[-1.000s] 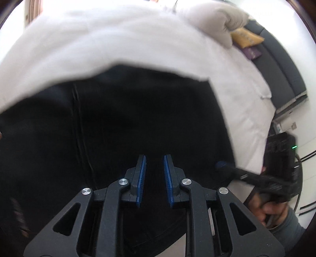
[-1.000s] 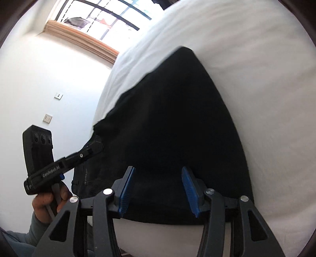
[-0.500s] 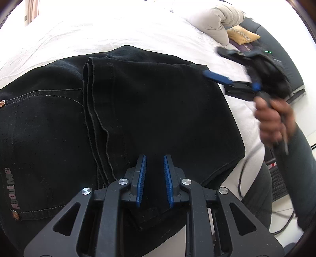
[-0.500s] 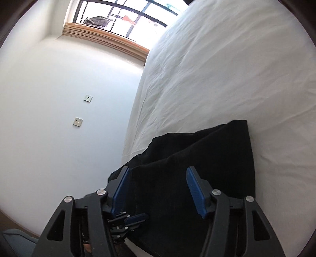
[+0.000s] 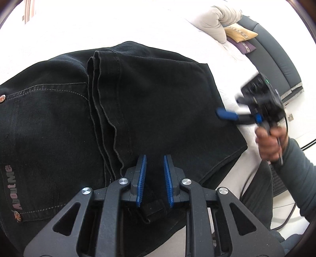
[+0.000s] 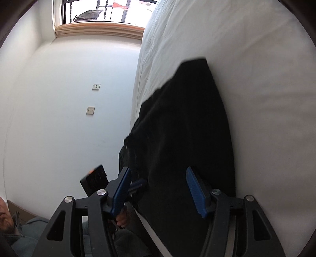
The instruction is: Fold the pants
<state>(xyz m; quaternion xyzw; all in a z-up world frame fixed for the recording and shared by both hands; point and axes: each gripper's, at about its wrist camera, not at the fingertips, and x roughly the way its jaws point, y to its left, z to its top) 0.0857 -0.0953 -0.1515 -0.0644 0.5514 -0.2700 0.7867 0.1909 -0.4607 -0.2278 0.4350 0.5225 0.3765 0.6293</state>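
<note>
Black jeans (image 5: pixel 150 110) lie folded on the white bed (image 5: pixel 98 25), the legs laid over the seat with the back pocket at the left. My left gripper (image 5: pixel 154 164) hovers over the near edge of the jeans, jaws a little apart and empty. My right gripper (image 5: pixel 227 113) shows in the left wrist view at the right edge of the jeans. In the right wrist view the right gripper (image 6: pixel 158 178) is wide open and empty above the jeans (image 6: pixel 187 128). The left gripper (image 6: pixel 138 184) is partly visible there, behind the right gripper's left finger.
A beige pillow (image 5: pixel 219 21), a yellow cushion (image 5: pixel 241 33) and a dark headboard (image 5: pixel 276 65) lie at the far right. A white wall with sockets (image 6: pixel 90 110) and a window (image 6: pixel 110 11) stand beyond the bed's edge. Cables (image 5: pixel 292 215) hang near the person's arm.
Both grippers have lifted off the jeans after laying the fold. The right gripper swung up and back down to the jeans' right edge. The left stayed narrowly open.
</note>
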